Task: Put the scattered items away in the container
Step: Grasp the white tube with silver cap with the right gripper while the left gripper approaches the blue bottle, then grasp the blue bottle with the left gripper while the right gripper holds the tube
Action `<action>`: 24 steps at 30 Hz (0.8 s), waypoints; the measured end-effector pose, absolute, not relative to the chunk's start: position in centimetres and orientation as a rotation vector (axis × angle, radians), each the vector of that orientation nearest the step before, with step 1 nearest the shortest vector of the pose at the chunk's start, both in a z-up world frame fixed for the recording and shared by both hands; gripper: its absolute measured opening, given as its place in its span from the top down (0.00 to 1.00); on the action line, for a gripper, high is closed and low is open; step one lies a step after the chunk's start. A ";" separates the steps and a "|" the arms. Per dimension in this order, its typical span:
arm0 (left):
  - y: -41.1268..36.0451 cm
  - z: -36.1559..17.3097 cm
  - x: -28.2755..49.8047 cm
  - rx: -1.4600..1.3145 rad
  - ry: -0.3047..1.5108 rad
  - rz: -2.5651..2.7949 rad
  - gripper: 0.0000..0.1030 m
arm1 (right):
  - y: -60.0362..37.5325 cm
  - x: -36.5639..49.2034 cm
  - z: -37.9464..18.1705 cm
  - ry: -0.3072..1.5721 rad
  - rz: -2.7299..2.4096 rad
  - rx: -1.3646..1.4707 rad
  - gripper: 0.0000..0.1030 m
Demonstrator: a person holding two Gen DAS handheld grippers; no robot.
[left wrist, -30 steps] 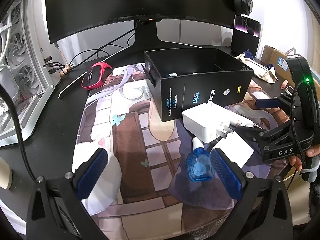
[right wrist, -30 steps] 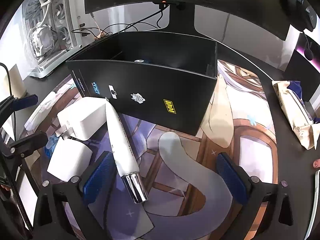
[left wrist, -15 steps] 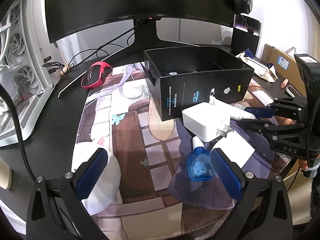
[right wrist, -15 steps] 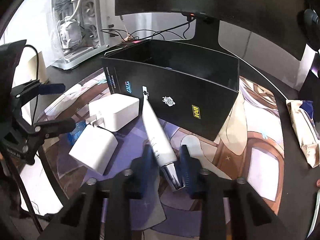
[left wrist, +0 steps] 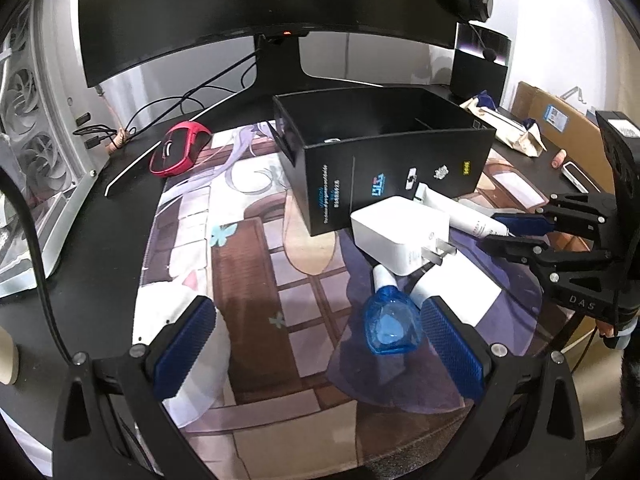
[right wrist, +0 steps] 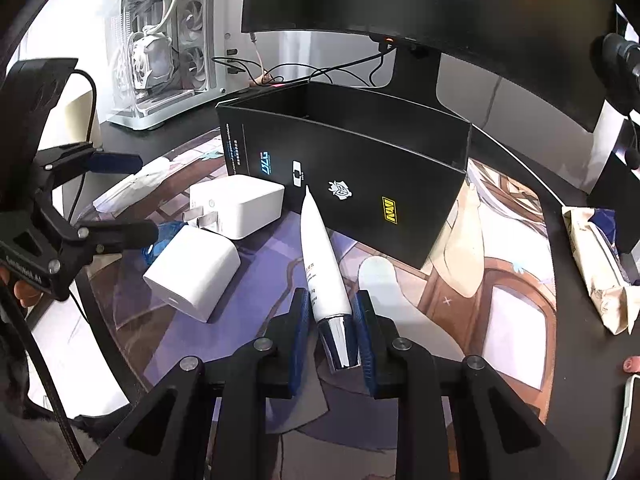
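My right gripper (right wrist: pixel 330 312) is shut on a white tube (right wrist: pixel 322 264); its blue pads press the tube just above the silver cap, and the tube's tip leans on the front wall of the open black box (right wrist: pixel 360 184). A white charger with prongs (right wrist: pixel 240 208) and a second white charger (right wrist: pixel 192 272) lie left of the tube. In the left wrist view my left gripper (left wrist: pixel 316 344) is open above the printed desk mat, holding nothing. The blue bottle (left wrist: pixel 390 326) lies just inside its right finger. The right gripper (left wrist: pixel 504 232) shows at the right, on the tube (left wrist: pixel 456 212).
A red mouse (left wrist: pixel 178 152) sits at the mat's far left corner. A large monitor stands on its stand behind the box, with cables beside it. A white PC case (right wrist: pixel 160 40) stands at the left and a paper packet (right wrist: pixel 596 256) lies at the right.
My right gripper went from wide open to shut on the tube and rolled a little, and the tube's cap end now sits between its pads. The left gripper has stayed in place.
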State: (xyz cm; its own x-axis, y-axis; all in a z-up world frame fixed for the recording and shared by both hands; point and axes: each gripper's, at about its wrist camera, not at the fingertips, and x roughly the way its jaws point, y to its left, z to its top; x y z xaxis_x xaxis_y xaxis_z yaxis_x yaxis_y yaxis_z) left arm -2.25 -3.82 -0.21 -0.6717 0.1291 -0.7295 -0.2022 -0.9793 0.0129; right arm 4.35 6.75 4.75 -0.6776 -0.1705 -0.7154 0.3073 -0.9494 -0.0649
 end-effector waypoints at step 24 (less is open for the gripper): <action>-3.0 -1.8 -2.8 -1.146 0.101 2.651 0.35 | 6.6 4.8 4.6 0.279 -2.667 1.068 0.79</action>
